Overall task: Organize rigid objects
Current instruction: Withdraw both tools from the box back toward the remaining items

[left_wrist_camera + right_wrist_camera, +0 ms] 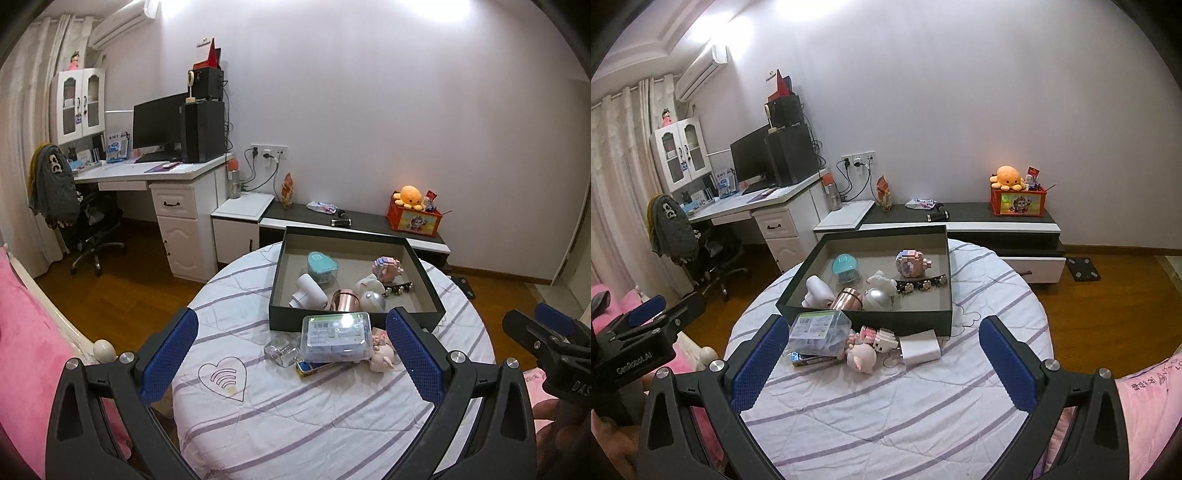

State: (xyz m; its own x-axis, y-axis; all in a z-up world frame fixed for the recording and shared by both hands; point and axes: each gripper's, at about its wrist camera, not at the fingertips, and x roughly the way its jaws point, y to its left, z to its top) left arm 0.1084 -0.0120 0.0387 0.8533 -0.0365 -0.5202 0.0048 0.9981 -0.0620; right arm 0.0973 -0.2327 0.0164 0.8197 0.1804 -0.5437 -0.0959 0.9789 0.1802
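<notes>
A dark box stands on the round striped table. It holds a teal container, a white piece, a copper cup, a silver ball and a pink block toy. In front of it lie a clear plastic case, a glass piece, a pink pig figure and a white charger. My left gripper and right gripper are open and empty, above the table's near side.
A pink bed lies to the left. A white desk with a monitor and a chair stands at the back left. A low cabinet with an orange crate runs along the wall.
</notes>
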